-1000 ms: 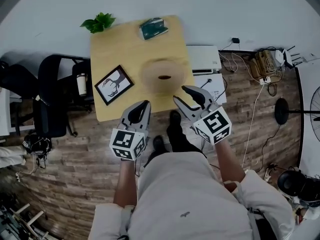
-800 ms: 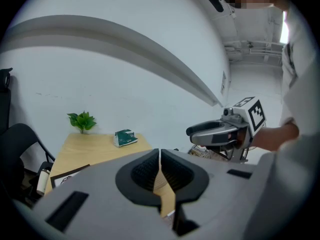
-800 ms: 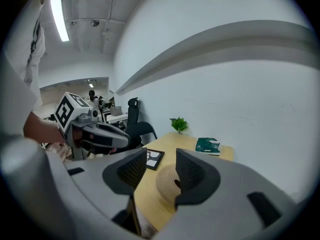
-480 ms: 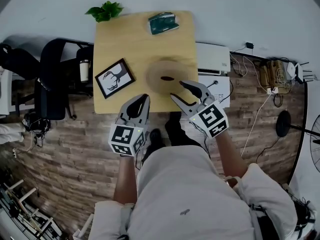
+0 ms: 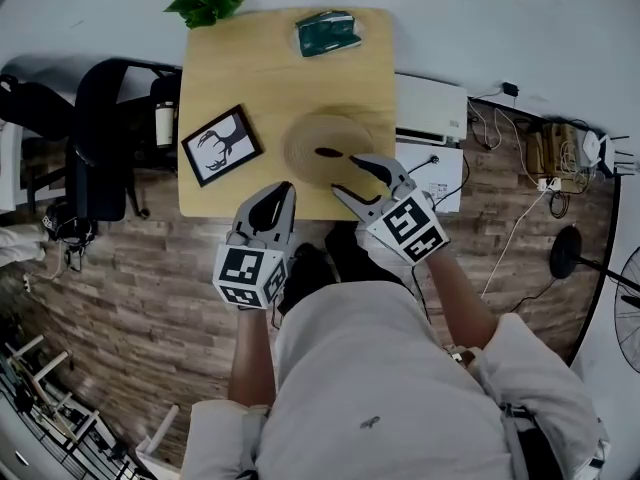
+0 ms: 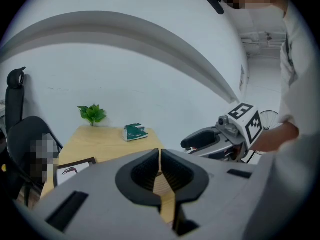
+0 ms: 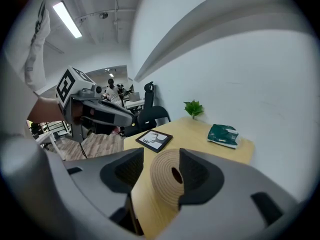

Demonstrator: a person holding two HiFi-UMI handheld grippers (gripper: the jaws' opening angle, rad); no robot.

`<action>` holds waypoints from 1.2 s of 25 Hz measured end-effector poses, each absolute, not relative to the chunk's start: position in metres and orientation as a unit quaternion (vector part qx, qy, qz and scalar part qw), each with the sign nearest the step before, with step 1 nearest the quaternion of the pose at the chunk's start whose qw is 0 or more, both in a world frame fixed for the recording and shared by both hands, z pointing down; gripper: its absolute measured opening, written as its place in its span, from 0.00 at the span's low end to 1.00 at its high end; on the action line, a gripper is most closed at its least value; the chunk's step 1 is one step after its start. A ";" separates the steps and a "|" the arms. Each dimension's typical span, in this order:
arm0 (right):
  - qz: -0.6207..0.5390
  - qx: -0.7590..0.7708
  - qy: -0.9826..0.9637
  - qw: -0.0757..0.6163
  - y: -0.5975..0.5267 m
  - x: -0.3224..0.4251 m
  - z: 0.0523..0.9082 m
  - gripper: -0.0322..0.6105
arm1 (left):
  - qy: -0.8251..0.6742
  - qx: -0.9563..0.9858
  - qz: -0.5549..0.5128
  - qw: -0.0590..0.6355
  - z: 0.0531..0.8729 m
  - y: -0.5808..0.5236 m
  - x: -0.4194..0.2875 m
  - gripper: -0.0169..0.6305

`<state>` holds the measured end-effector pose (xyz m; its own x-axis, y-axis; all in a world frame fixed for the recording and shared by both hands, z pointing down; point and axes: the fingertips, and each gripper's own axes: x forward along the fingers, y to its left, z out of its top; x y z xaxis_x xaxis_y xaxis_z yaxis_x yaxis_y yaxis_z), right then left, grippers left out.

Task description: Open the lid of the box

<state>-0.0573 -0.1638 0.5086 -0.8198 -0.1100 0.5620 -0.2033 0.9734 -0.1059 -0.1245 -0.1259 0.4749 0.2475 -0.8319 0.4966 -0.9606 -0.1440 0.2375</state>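
A round woven box [image 5: 322,144] with a flat lid and a dark spot at its centre sits on the wooden table [image 5: 260,78], near the front edge. My right gripper [image 5: 345,176] is open at the box's near right rim. Its jaws have just been opening, and nothing is gripped. In the right gripper view the woven box [image 7: 165,184] lies ahead, framed between the spread jaws of the right gripper [image 7: 161,160]. My left gripper [image 5: 284,188] is shut and empty over the table's front edge, left of the box. The left gripper [image 6: 160,156] shows its jaws pressed together.
A framed deer picture [image 5: 221,145] lies left of the box. A green packet [image 5: 328,32] and a small plant [image 5: 205,6] are at the far edge. A black chair [image 5: 100,148] stands left of the table, with a white unit [image 5: 430,110] and cables to its right.
Both grippers have come down and forward toward the table. The right gripper's jaws have spread wider, and its tips now sit at the box's near rim.
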 end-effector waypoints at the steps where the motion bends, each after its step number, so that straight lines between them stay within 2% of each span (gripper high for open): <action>1: 0.080 0.077 -0.950 0.291 -0.163 -0.058 0.512 0.40 | -0.602 0.744 0.125 0.261 0.477 -0.126 -0.124 0.05; 18: -0.018 0.028 -0.921 0.389 -0.142 -0.066 0.593 0.44 | -0.600 0.733 0.139 0.290 0.517 -0.116 -0.127 0.05; 30: -0.181 0.024 -0.854 0.487 -0.140 -0.072 0.652 0.46 | -0.604 0.723 0.142 0.302 0.536 -0.104 -0.135 0.05</action>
<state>-0.0717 -0.1401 0.6517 -0.5242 -0.2167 0.8236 0.1360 0.9333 0.3322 -0.1354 -0.1037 0.5362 0.2297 -0.7878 0.5714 -0.9601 -0.0874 0.2655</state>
